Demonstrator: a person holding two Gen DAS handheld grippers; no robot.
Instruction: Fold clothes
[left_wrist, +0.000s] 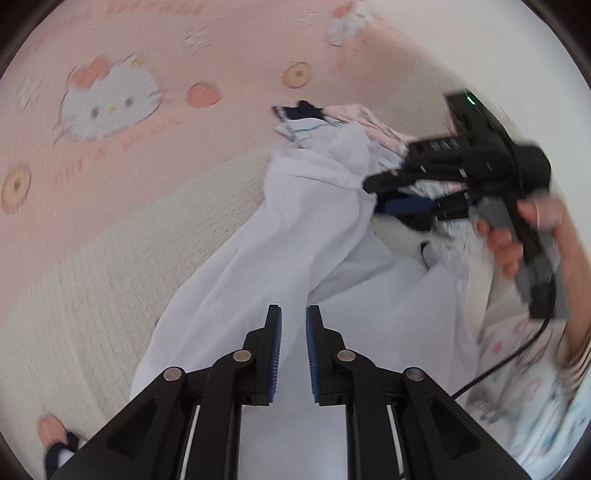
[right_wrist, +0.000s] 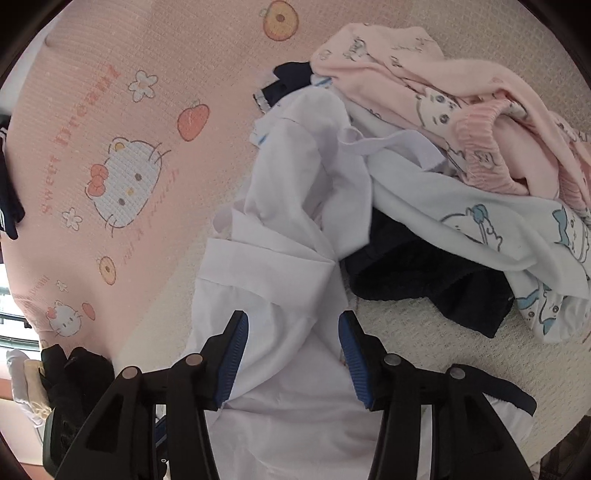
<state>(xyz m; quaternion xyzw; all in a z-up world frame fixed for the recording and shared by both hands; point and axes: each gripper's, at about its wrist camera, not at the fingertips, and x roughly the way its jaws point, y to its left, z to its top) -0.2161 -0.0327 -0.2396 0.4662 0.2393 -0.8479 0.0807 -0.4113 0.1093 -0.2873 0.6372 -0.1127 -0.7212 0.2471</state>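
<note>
White shirt (right_wrist: 280, 258) spread on the bed, left gripper (left_wrist: 293, 354) a little apart, right gripper (right_wrist: 293, 354) wide apart, both holding nothing

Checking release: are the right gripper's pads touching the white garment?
Apart. Right wrist view: right gripper stands open, white garment lying between with gaps beside both pads.

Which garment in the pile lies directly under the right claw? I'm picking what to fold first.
The plain white cotton shirt, stretched out from the pile toward the claw. The pink printed fleece, dark navy piece and blue-printed white top lie farther off.
</note>
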